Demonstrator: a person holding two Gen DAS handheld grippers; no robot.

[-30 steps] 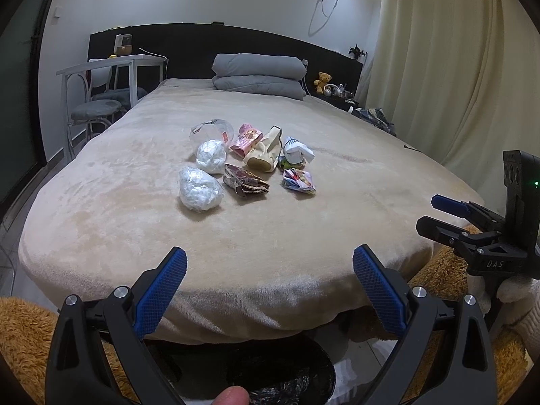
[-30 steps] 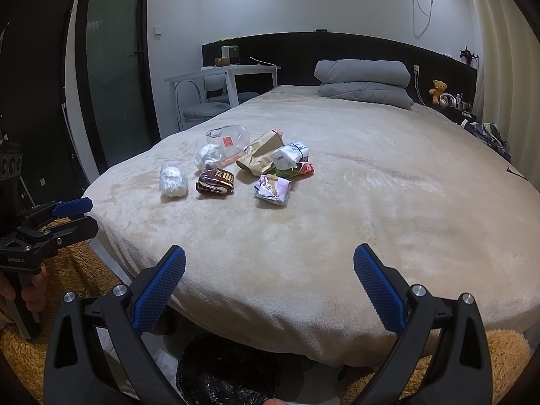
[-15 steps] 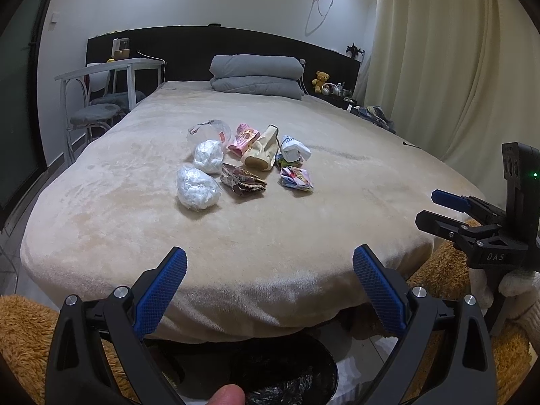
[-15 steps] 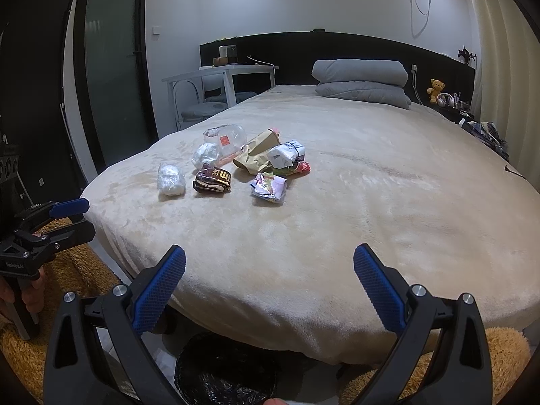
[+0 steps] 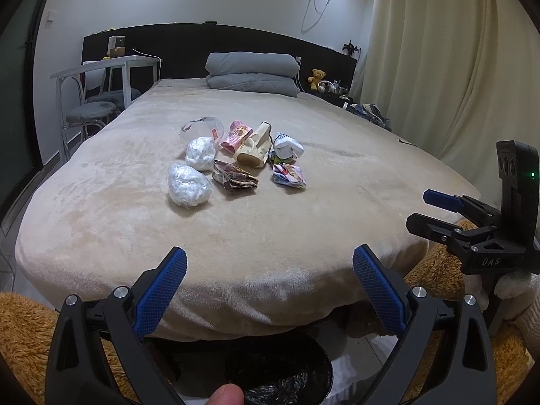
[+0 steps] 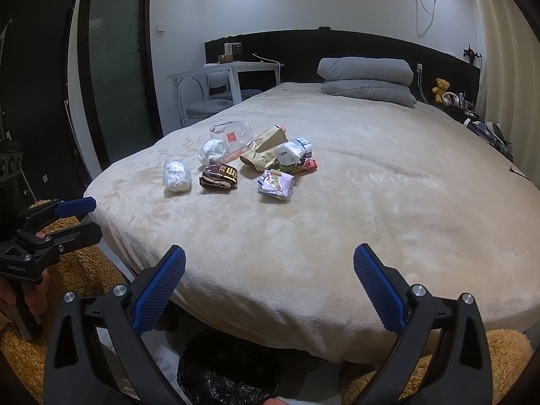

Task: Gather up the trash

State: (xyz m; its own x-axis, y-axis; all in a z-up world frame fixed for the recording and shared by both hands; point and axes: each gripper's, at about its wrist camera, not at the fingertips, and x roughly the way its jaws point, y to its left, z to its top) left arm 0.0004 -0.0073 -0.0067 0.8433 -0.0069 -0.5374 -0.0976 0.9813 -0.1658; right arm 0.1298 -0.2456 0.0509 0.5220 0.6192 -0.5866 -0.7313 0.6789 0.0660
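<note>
Your trash pile [image 5: 236, 158] sits bunched mid-bed [image 5: 303, 222], well apart from both grippers, so I'd expect a reach into it to snag two pieces at once or nudge the light wrappers [image 6: 276, 184] away across the soft blanket. The bin [image 6: 229, 368] waits on the floor below the bed edge. Your left gripper [image 5: 270, 270] and right gripper [image 6: 270, 270] both stand wide open, holding and touching nothing.
</note>
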